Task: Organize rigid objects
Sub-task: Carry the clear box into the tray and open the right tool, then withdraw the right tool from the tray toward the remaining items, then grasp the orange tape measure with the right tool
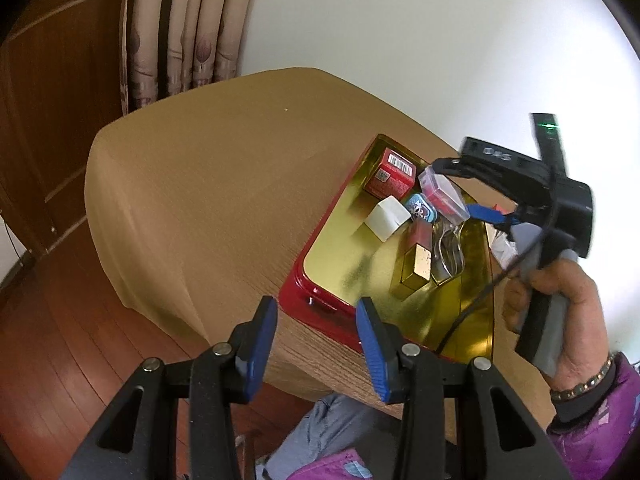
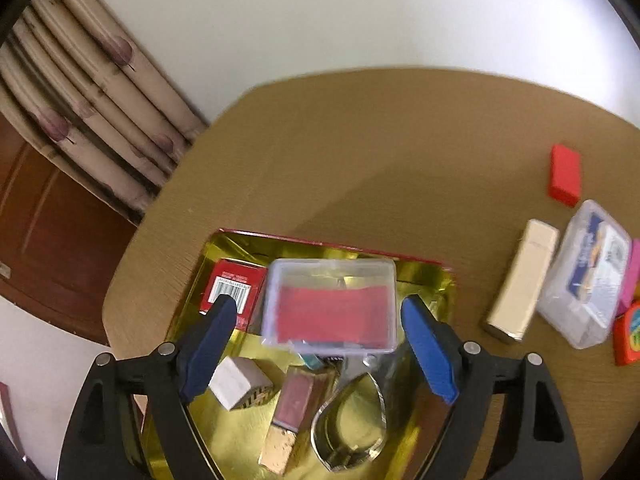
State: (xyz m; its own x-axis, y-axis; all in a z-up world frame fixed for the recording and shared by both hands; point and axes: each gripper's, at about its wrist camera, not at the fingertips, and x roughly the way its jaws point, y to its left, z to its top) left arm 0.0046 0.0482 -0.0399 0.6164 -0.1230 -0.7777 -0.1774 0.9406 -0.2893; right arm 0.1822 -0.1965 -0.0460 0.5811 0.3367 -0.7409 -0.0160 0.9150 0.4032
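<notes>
writing: only "D45"-like characters are showing on the right gripper's black body in the left wrist view; barcode on the red carton [image 2: 234, 290] is visible, its print too small to read; blue-printed label on the clear tub [image 2: 586, 276] is blurring out.
tray: red-walled tin tray [image 1: 320, 304] with a gold mirror inside is sitting on the tan-covered table [image 1: 208, 184], near its front right part.
tray contents: red carton at the far corner; white block [image 2: 240, 384] in front of it; small blue patterned tin [image 1: 419, 209] lying between the white block and the clear case; red-and-gold lipstick-like box [image 2: 294, 408] lying flat; metal teardrop ring [image 2: 352, 424] just beside it.
clear case: transparent hinged plastic case [image 2: 332, 304] with a red card inside is resting tilted on top of the other items in the tray.
outside tray: cream-gold long box [image 2: 522, 280] touching the clear tub; red block [image 2: 565, 174] further back; pink and orange items cut off by the right edge.
left gripper [image 1: 318, 334]: blue-padded fingers are standing spread apart, holding nothing, hovering at the near tray corner.
right gripper [image 2: 320, 340]: fingers are standing wide, either side of the clear case, no contact showing; hand [image 1: 568, 304] is gripping its grey handle.
</notes>
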